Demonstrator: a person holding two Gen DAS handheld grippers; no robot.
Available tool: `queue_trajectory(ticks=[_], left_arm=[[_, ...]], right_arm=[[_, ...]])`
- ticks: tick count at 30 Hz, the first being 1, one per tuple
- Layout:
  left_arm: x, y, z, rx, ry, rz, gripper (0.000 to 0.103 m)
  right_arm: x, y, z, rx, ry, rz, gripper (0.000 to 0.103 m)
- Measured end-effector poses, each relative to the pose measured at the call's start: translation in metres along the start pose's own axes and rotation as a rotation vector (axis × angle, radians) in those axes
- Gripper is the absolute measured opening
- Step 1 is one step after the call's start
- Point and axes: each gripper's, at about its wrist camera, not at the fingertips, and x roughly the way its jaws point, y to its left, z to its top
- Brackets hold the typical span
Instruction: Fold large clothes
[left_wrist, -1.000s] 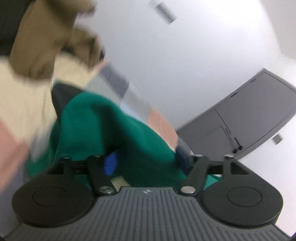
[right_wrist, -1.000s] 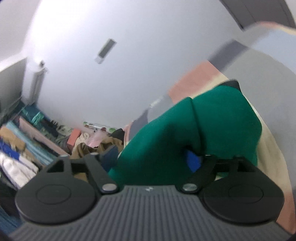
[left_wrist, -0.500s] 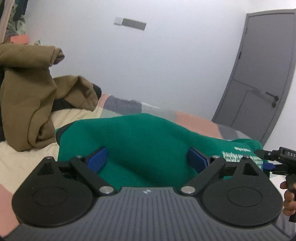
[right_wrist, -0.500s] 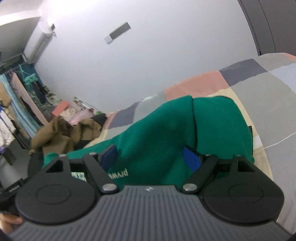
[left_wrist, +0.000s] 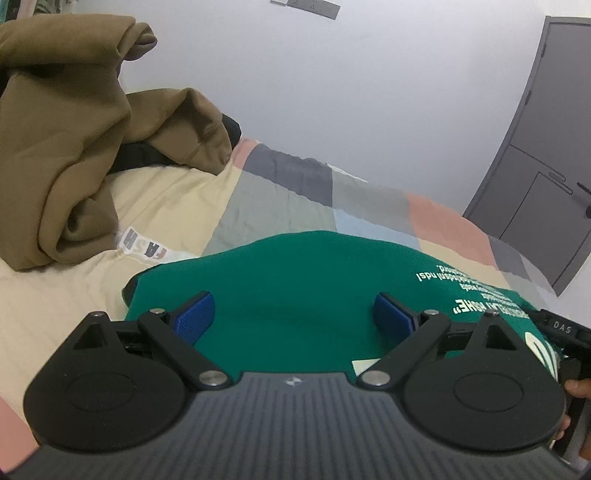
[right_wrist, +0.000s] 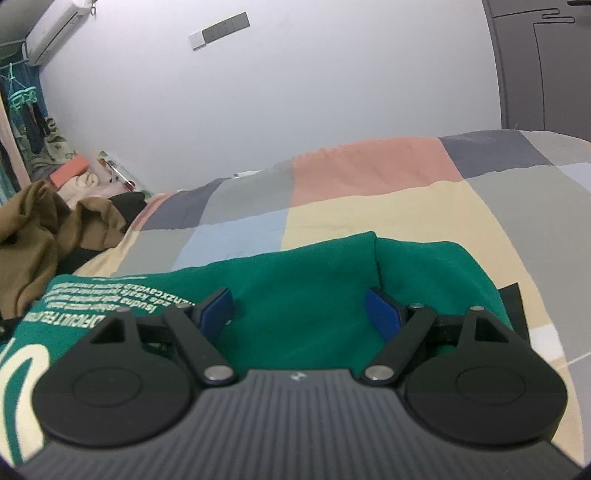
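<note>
Lying flatter than before, green sweatshirt (left_wrist: 314, 280) apparently released; left tool (left_wrist: 293, 315), right tool (right_wrist: 298, 308) spread wide.

Brown garment (left_wrist: 62, 155) on patchwork bedspread (left_wrist: 280, 199)

Left gripper (left_wrist: 294, 314) and right gripper (right_wrist: 299, 308) side by side, jaws spread wide, nothing between them.

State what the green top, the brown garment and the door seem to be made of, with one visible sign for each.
Green top: thick matte knit, likely cotton fleece; it lies in soft rounded folds and carries pale printed lettering.
Brown garment: heavy matte fabric, perhaps fleece; it slumps in bulky folds.
Door: smooth grey painted panels, wood or metal cannot be told.
</note>
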Motion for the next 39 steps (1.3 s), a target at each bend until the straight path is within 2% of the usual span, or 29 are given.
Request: queue_trajectory(ticks=[5,9,12,14,18,22,26,27,29,31,33,34,35,36,37,38,39], left_arm=[[-0.021,0.002,0.002,-0.049,-0.015,-0.018,0.096],[-0.061,-0.002,0.004,-0.105,-0.062,-0.075,0.096],[-0.091,-0.009,-0.001,-0.117,-0.079,-0.103,0.096],[-0.113,-0.014,-0.01,-0.121,-0.087,-0.132,0.096],[-0.14,-0.023,-0.036,-0.174,-0.024,-0.207,0.096],[-0.135,-0.03,-0.058,-0.255,0.098,-0.284,0.096],[-0.102,-0.026,-0.072,-0.301,0.236,-0.24,0.097],[-0.096,-0.021,-0.075,-0.325,0.259,-0.238,0.097],[-0.085,-0.007,-0.081,-0.423,0.275,-0.242,0.097],[-0.084,0.007,-0.082,-0.521,0.249,-0.281,0.096],[-0.088,0.014,-0.079,-0.565,0.209,-0.307,0.094],[-0.092,0.016,-0.076,-0.563,0.179,-0.316,0.086],[-0.097,0.017,-0.072,-0.55,0.153,-0.312,0.075],[-0.1,0.018,-0.069,-0.543,0.137,-0.303,0.068],[-0.101,0.02,-0.065,-0.538,0.123,-0.295,0.055],[-0.1,0.021,-0.061,-0.532,0.113,-0.298,0.044],[-0.099,0.022,-0.057,-0.522,0.097,-0.299,0.04]], right_arm=[[-0.013,-0.001,0.004,0.042,0.007,0.007,0.081],[-0.042,0.005,0.001,0.137,0.002,-0.008,0.081],[-0.074,0.019,-0.012,0.216,0.005,0.052,0.082],[-0.098,0.03,-0.018,0.213,-0.015,0.087,0.084],[-0.128,0.041,-0.033,0.292,0.039,0.203,0.084],[-0.126,0.03,-0.063,0.501,0.188,0.286,0.084],[-0.096,0.005,-0.089,0.69,0.355,0.285,0.084],[-0.09,-0.003,-0.094,0.724,0.366,0.273,0.084],[-0.08,-0.024,-0.097,0.806,0.331,0.236,0.083],[-0.079,-0.037,-0.092,0.857,0.291,0.222,0.082],[-0.083,-0.042,-0.081,0.863,0.242,0.235,0.073],[-0.086,-0.043,-0.074,0.855,0.218,0.249,0.07],[-0.09,-0.043,-0.068,0.845,0.195,0.267,0.063],[-0.094,-0.044,-0.063,0.834,0.177,0.282,0.055],[-0.097,-0.044,-0.057,0.816,0.157,0.289,0.044],[-0.099,-0.044,-0.051,0.793,0.145,0.29,0.039],[-0.1,-0.045,-0.047,0.771,0.137,0.291,0.031]])
